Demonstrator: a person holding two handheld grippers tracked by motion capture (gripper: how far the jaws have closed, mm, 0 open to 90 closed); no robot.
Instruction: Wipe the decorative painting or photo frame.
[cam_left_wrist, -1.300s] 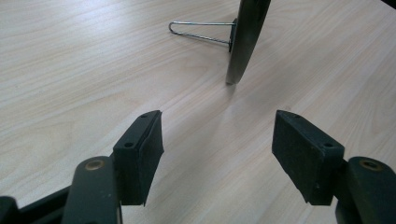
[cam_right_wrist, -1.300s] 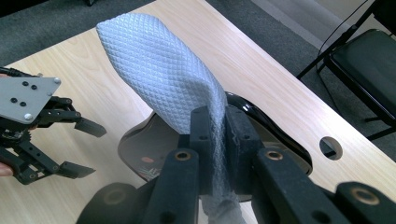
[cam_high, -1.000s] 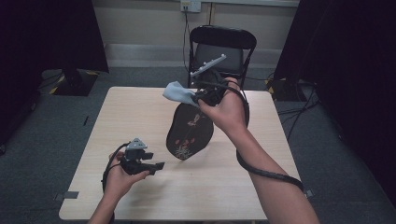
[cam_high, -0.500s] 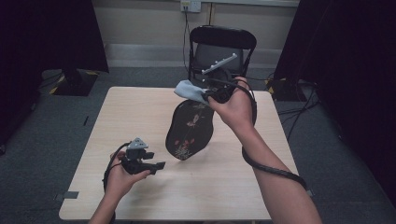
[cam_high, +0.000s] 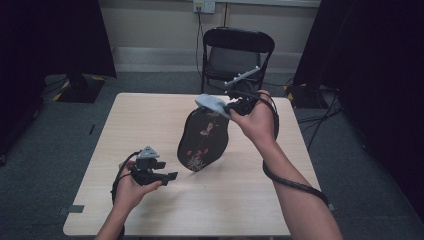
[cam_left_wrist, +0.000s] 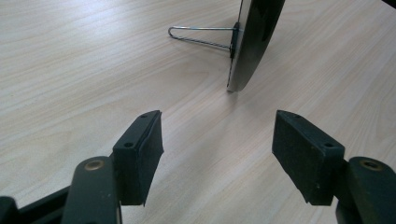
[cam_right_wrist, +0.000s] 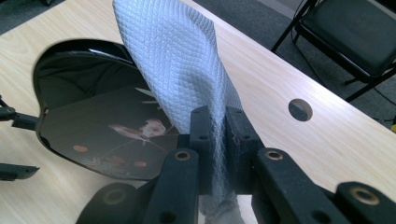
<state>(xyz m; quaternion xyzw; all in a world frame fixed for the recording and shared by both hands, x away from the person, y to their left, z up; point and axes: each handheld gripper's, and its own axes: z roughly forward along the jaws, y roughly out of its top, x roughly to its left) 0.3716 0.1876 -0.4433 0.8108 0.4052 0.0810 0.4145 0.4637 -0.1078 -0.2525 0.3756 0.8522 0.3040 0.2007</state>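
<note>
A black lacquered plate (cam_high: 202, 140) painted with a bird and flowers stands upright on a wire stand (cam_left_wrist: 201, 35) mid-table. My right gripper (cam_high: 231, 107) hangs by the plate's top edge, shut on a grey-blue waffle cloth (cam_high: 212, 103). The right gripper view has the cloth (cam_right_wrist: 173, 60) pinched between the pads (cam_right_wrist: 215, 126) and rising over the plate's face (cam_right_wrist: 93, 130). My left gripper (cam_high: 172, 176) rests low at the front left, open, aimed at the plate's edge (cam_left_wrist: 254, 42). Nothing lies between its pads (cam_left_wrist: 217, 149).
The light wooden table (cam_high: 150, 115) has a round cable hole (cam_right_wrist: 300, 109) near its far edge. A black folding chair (cam_high: 235, 50) stands behind the table. Dark curtains and grey carpet surround it.
My right hand has carried the cloth to the right and a little down, along the plate's top edge. The left hand has stayed still.
</note>
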